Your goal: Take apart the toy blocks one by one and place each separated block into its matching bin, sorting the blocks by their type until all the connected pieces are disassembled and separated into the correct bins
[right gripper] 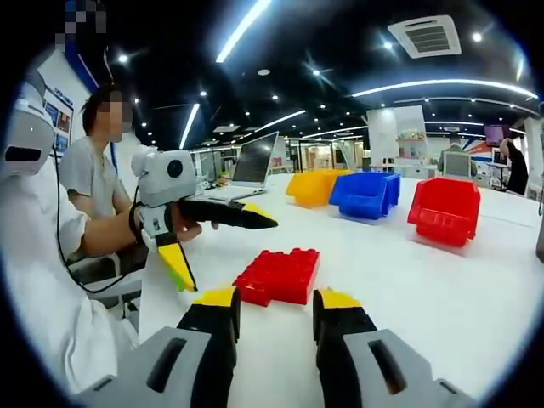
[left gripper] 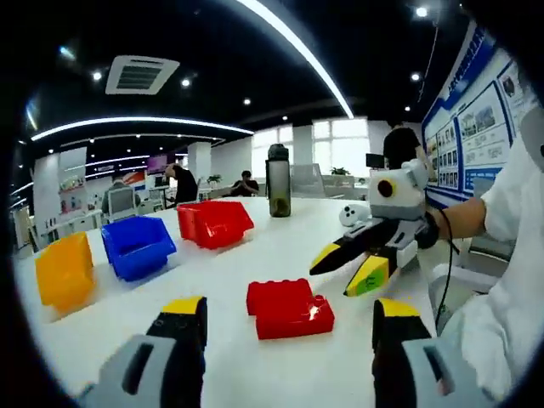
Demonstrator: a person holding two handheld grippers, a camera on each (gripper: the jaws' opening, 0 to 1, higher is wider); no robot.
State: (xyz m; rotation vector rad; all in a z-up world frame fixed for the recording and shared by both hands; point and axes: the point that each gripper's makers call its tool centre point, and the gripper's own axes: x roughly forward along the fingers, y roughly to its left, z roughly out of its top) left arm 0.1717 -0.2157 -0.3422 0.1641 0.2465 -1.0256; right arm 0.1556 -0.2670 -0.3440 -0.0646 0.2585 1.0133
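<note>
1. White tabletop (left gripper: 255, 255) in a big office with ceiling light strips carries everything.
2. One red block cluster (left gripper: 289, 308) lies flat near the middle of the tabletop, made of two joined blocks; in the left gripper view its long axis runs left to right, just ahead of the left gripper (left gripper: 289, 327).
3. In the right gripper view the blocks (right gripper: 279, 274) sit just beyond the right gripper (right gripper: 276, 310).
4. Left fingers (left gripper: 183, 319) stand apart, holding nothing; right fingers (right gripper: 217, 310) likewise apart and empty.
5. Three bins stand in a row well behind the blocks: yellow bin (left gripper: 64, 270), blue bin (left gripper: 138, 245), red bin (left gripper: 215, 223).
6. One dark bottle (left gripper: 278, 180) stands upright past the red bin.
7. One laptop (right gripper: 255, 161) sits open at the tabletop's far edge; several people stand or sit around the room.
</note>
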